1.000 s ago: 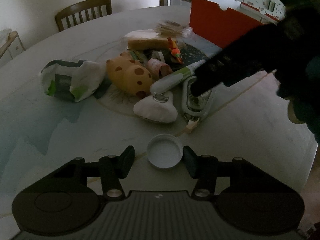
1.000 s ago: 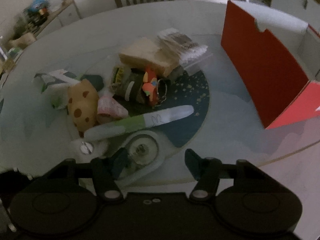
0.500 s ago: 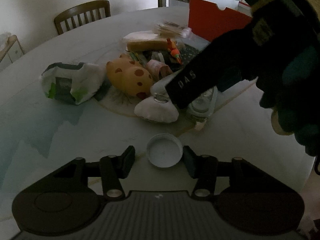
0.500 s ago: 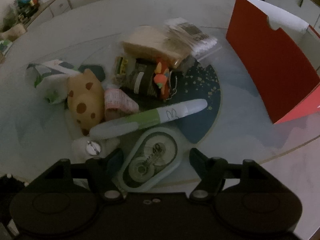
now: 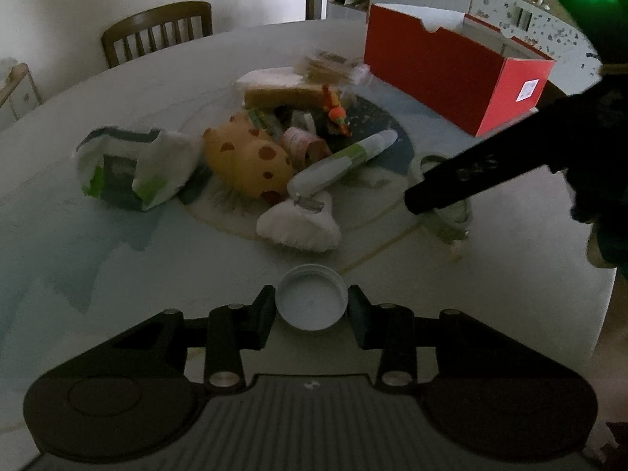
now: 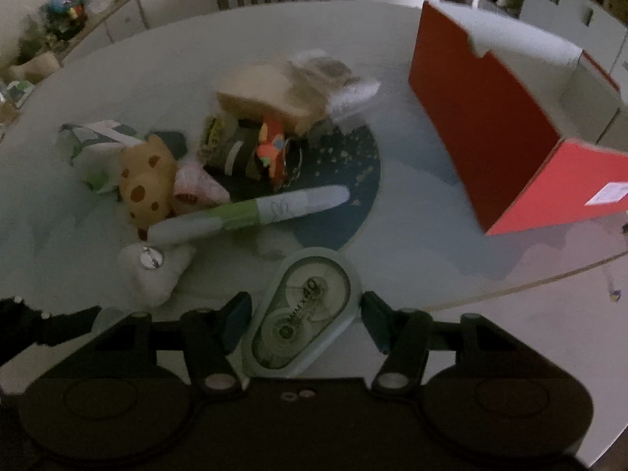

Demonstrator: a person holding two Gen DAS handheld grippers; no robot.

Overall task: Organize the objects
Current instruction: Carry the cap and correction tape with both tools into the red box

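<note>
My left gripper [image 5: 311, 310] is shut on a white bottle cap [image 5: 312, 302] just above the table. My right gripper [image 6: 304, 314] is shut on a pale green correction tape dispenser [image 6: 302, 314] and holds it lifted off the table; it also shows in the left wrist view [image 5: 451, 212]. A pile on the round table holds a spotted tan plush [image 5: 247, 157], a green-and-white marker [image 5: 341, 161], a white pouch [image 5: 298, 223], a green-and-white wipes pack [image 5: 129, 165] and several small items. A red open box [image 5: 451, 70] stands at the far right.
The dark round mat [image 6: 345, 180] lies under part of the pile. A wooden chair [image 5: 157, 31] stands behind the table. The table's front right edge [image 6: 530, 278] is close to my right gripper. A cabinet [image 6: 78, 19] with clutter is at the back left.
My right gripper closed on the correction tape dispenser and lifted it back from the pile, towards the right. The left gripper tightened onto the white cap.
</note>
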